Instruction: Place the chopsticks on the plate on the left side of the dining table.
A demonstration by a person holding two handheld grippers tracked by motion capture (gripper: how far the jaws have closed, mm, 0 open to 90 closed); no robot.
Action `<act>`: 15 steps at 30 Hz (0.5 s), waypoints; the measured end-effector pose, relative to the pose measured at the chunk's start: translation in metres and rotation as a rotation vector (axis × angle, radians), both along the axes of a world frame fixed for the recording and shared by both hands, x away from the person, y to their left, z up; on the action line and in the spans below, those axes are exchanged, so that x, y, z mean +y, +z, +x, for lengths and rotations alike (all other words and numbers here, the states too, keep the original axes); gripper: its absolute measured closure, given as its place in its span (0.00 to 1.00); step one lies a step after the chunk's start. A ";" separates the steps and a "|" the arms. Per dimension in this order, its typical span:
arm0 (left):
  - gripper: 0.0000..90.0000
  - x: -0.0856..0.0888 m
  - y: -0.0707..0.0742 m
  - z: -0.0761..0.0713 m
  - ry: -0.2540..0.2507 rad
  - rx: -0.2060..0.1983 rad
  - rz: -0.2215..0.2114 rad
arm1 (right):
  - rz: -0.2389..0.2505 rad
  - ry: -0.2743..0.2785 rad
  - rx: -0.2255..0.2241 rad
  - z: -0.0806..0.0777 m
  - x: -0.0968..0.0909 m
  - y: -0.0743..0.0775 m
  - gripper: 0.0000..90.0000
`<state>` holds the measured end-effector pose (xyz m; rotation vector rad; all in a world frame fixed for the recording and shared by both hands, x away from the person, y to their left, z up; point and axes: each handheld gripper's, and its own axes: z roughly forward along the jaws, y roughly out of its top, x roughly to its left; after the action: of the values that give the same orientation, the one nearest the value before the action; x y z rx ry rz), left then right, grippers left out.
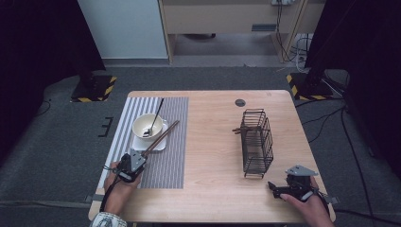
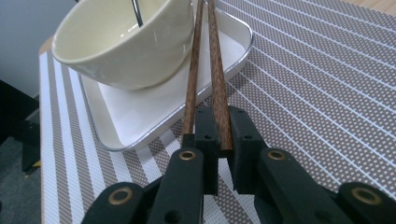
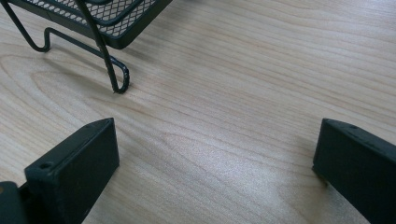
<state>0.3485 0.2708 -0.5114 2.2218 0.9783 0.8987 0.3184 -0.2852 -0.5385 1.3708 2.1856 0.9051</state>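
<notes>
Here, at the lower left of the high view, the left gripper (image 1: 137, 160) pinches a pair of wooden chopsticks (image 2: 208, 70) at their near ends; the sticks slant up and right across the rim of a white rectangular tray (image 2: 140, 126), just beside the cream bowl (image 1: 148, 126) standing on it with a spoon (image 1: 155, 118) inside. Tray and bowl sit on a striped placemat (image 1: 165, 161). At the lower right, the right gripper (image 3: 215, 158) rests spread wide above bare wooden table (image 1: 213, 142), near the black wire rack (image 1: 257, 142).
</notes>
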 end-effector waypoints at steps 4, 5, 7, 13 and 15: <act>0.92 0.000 -0.002 0.000 0.010 0.015 -0.004 | 0.000 0.000 0.000 0.000 0.000 0.000 0.00; 0.92 0.000 -0.002 0.000 0.013 0.020 -0.003 | 0.000 0.000 0.000 0.000 0.000 0.000 0.00; 0.92 0.001 -0.003 0.000 0.030 0.043 -0.013 | -0.001 0.000 -0.001 0.000 0.000 0.000 0.00; 0.92 0.002 -0.004 0.001 0.062 0.064 -0.013 | 0.000 0.000 -0.001 0.000 0.000 0.000 0.00; 0.92 0.002 -0.005 0.001 0.068 0.072 -0.015 | -0.001 0.000 -0.001 0.000 0.000 0.000 0.00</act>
<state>0.3494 0.2729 -0.5163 2.2336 1.0967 0.8428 0.3183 -0.2853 -0.5385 1.3694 2.1854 0.9051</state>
